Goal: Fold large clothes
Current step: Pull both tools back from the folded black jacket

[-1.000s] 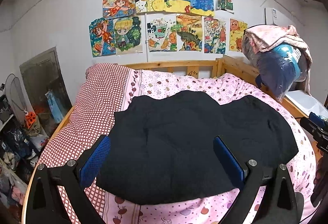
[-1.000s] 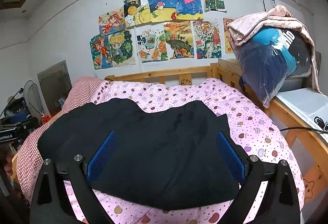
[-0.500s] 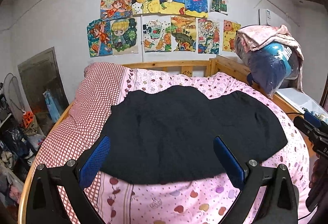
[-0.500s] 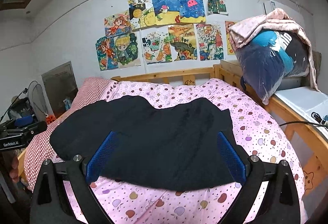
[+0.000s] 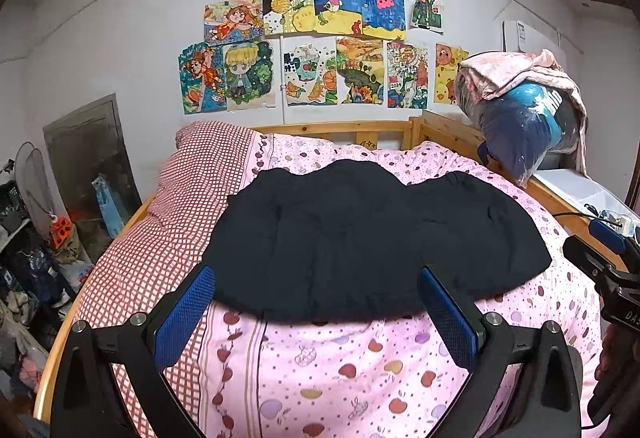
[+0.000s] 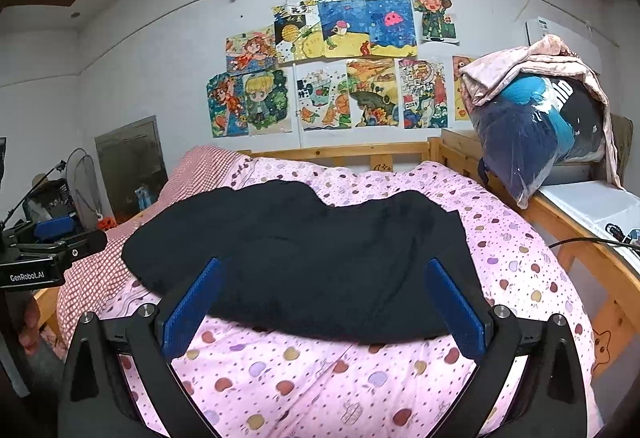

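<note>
Dark garment (image 5: pixel 360 238) lies spread at twelve o'clock on the bed (image 5: pixel 360 378), seemingly partly folded — my left gripper (image 5: pixel 316 312) and right gripper (image 6: pixel 322 304) hang back, jaws wide, empty.

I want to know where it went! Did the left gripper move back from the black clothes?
Yes. The left gripper has pulled back toward the foot of the bed: the black garment now lies farther ahead, with more pink quilt showing between its fingers.

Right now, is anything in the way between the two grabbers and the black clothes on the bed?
Nothing visible is. The black garment lies spread on the pink quilt, with only bare quilt between it and the open left gripper and open right gripper.
</note>
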Tool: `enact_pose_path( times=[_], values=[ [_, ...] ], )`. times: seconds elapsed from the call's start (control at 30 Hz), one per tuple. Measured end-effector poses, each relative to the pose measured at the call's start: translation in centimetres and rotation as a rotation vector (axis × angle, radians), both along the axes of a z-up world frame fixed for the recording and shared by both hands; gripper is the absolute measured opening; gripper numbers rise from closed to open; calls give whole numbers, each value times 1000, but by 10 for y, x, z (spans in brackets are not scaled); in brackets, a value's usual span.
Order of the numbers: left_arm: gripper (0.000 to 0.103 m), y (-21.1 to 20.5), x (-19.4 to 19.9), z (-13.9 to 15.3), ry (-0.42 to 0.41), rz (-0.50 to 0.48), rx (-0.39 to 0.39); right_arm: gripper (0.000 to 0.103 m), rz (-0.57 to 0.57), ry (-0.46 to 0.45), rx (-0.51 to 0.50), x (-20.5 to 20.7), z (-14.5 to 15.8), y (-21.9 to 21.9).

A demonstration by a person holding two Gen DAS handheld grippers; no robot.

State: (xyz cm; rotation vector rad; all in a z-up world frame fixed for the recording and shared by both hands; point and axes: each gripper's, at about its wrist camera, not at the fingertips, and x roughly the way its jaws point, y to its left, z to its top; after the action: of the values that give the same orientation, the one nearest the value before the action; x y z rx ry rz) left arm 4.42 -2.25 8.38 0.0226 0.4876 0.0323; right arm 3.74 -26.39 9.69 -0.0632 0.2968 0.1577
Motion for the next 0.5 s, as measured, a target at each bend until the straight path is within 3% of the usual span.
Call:
enact_pose_path(
  times=[0.5],
  values=[
    [103,7,-37,-26,5,-4,-36,101,42,0,-6,-34,-17,10]
  ],
)
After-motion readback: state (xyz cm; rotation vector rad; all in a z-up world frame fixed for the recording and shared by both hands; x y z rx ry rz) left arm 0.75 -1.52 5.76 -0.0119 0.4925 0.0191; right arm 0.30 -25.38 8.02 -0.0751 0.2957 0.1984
